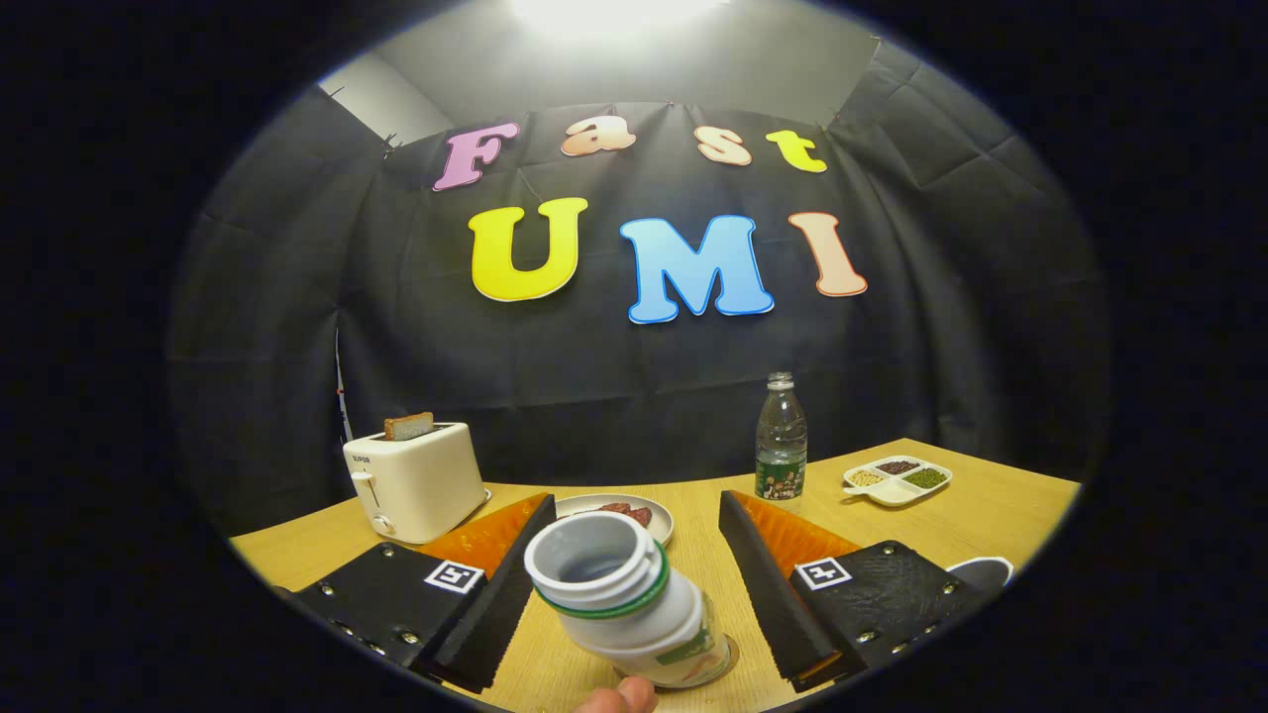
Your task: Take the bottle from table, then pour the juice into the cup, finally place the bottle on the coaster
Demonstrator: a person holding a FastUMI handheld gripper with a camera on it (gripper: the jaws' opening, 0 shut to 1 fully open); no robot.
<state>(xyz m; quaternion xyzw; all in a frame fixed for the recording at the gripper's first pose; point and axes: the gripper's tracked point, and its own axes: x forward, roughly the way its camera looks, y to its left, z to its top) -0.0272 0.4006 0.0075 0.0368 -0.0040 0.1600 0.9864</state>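
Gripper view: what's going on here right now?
A hand-held gripper hangs over a wooden table, fingers open with a white, uncapped bottle between them. Neither finger presses on the bottle. It leans, and a fingertip shows at its base. Beyond the fingers sit a plate of food, a toaster holding a slice of bread, a clear water bottle and a divided dish. A cup and coaster aren't identifiable.
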